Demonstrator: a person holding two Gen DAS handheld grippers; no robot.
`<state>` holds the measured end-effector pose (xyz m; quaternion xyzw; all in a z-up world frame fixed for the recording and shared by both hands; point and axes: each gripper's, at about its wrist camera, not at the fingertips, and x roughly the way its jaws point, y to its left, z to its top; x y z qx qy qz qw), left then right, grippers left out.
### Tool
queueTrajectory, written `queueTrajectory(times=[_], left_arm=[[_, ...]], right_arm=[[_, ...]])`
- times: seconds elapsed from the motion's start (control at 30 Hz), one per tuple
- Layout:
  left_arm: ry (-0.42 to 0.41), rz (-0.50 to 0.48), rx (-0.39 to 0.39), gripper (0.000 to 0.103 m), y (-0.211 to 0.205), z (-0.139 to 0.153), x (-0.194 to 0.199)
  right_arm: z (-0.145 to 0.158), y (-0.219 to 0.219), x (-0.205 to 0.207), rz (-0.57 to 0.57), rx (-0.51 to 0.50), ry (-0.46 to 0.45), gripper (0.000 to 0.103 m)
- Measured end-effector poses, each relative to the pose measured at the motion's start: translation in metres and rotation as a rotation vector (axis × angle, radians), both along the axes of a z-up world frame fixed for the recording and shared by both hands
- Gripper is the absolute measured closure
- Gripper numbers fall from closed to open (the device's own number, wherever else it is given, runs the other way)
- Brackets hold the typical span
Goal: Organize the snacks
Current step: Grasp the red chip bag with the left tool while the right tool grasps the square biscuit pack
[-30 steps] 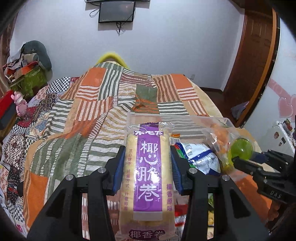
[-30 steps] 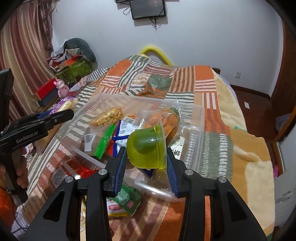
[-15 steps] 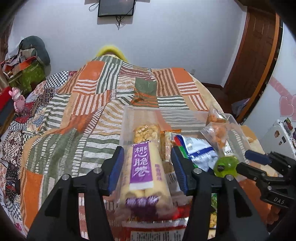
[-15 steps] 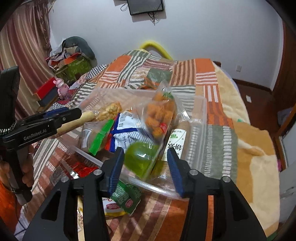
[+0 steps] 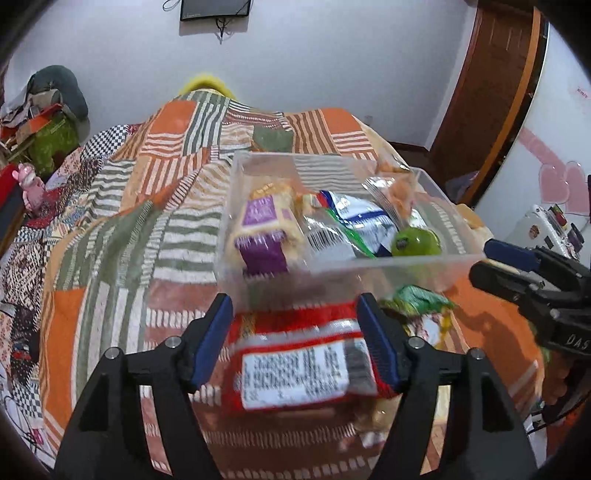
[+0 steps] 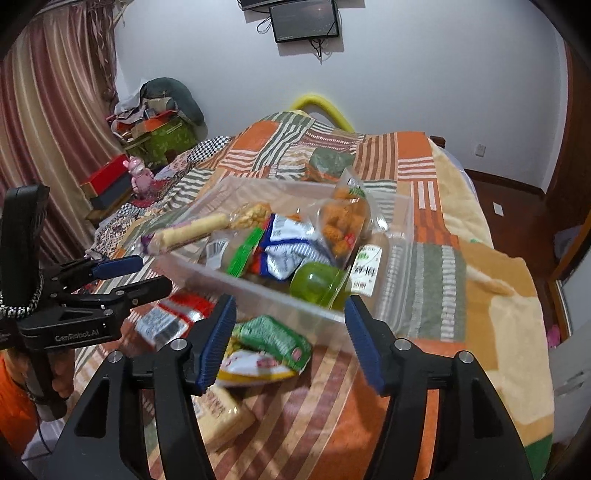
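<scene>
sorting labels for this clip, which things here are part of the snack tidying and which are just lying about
Job: clear bin; purple wafer roll; green jelly cup; red packet; green packet.

Lying about: pink toy; wall screen; red box.

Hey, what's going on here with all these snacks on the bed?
A person is sorting snacks into a clear plastic bin on the quilt. The purple-labelled roll pack and green jelly cup lie inside. Both tongs, left and right, are opening, empty, above a red packet and green packet outside.
</scene>
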<state>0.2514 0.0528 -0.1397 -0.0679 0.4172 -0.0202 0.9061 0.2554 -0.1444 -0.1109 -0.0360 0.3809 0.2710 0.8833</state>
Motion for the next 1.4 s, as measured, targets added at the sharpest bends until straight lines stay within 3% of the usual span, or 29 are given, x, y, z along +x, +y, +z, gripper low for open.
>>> queueTrajectory(times=[0.2,0.4,0.53,0.63,0.77,0.97,1.2,1.4], left_arm=[[0.035,-0.035,-0.018,0.014,-0.012,-0.014,-0.013],[0.073,-0.044,-0.008,0.009,-0.017,-0.039,-0.021],[0.075,-0.02,-0.036,0.008,-0.005,-0.043,-0.026],[0.077,0.02,0.042,0.01,0.004,-0.047,-0.032],[0.108,0.038,0.012,0.01,0.024,-0.054,-0.046],[0.092,0.062,0.006,0.01,0.037,-0.046,-0.068],[0.076,0.102,-0.049,0.009,0.024,-0.032,-0.033],[0.108,0.12,0.058,0.009,0.012,-0.047,-0.008]], right_arm=[[-0.019,-0.001,-0.005,0.001,0.003,0.066,0.042],[-0.033,0.009,-0.01,0.021,0.0,0.111,0.037],[-0.039,0.019,-0.01,0.039,-0.015,0.132,0.034],[-0.041,0.022,-0.013,0.038,-0.026,0.135,0.034],[-0.042,0.019,-0.022,0.058,-0.002,0.156,0.034],[-0.04,0.017,-0.034,0.058,0.031,0.165,0.021],[-0.052,0.033,-0.042,0.082,-0.006,0.175,0.018],[-0.058,0.037,-0.041,0.092,-0.019,0.193,0.018]])
